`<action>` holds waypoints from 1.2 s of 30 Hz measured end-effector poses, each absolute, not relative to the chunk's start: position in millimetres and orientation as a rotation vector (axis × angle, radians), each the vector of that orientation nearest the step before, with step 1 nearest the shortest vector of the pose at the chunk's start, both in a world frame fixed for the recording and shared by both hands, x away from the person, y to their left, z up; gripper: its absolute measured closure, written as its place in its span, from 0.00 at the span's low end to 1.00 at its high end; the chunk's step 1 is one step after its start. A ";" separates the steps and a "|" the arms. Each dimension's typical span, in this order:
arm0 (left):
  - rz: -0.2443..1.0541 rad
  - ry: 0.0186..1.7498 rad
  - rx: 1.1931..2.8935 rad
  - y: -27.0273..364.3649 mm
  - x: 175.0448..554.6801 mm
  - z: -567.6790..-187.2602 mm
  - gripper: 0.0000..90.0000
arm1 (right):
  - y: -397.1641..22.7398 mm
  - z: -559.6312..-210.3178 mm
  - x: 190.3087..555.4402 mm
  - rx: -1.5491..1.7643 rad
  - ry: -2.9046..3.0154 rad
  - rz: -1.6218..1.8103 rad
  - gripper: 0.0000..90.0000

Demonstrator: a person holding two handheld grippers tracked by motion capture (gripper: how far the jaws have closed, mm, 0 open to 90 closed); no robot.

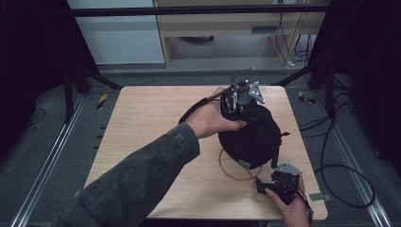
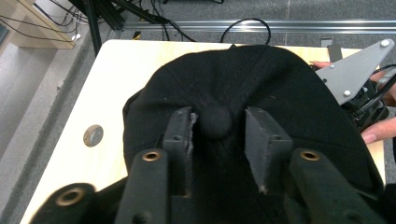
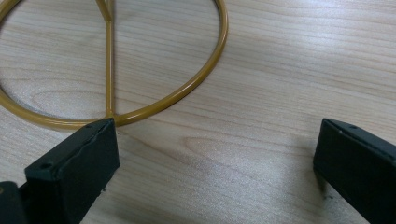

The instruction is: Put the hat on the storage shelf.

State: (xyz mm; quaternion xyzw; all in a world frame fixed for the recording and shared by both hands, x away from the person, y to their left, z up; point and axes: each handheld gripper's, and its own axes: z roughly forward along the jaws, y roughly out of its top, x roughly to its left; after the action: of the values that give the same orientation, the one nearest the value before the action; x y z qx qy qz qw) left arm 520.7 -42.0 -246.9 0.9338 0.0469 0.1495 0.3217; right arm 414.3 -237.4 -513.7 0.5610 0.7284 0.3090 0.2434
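Cap [image 2: 261, 79]: black, sits on gold wire stand [image 3: 140, 112]
Left gripper [image 2: 218, 135]: I see jaws slightly apart, straddling cap's top button [image 2: 214, 122], not pinching
Right gripper [image 3: 215, 154]: wide open, empty, beside stand

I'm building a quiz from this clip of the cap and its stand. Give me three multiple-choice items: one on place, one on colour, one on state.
1. Where is the black cap?
A. on the floor
B. over the wire stand
C. on the shelf

2. What colour is the stand's ring?
A. golden brown
B. blue
C. white

3. How do the left gripper jaws stand at the cap's top button?
A. apart, either side of it
B. clamped on the brim
C. far off

Answers: 1 B, the ring shows beneath the cap; 2 A, seen close up in the right gripper view; 3 A, gaps show beside the button.
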 end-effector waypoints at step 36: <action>0.421 0.133 2.401 -34.4 502.0 -241.0 0.06 | -237.1 -513.6 415.4 1.529 1.995 0.850 0.00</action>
State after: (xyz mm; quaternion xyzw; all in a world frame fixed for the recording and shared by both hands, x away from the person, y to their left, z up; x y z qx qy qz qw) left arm 502.0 -34.4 -241.0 0.9237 0.0512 0.1620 0.3433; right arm 415.4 -237.1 -513.6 0.5591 0.7296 0.3108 0.2420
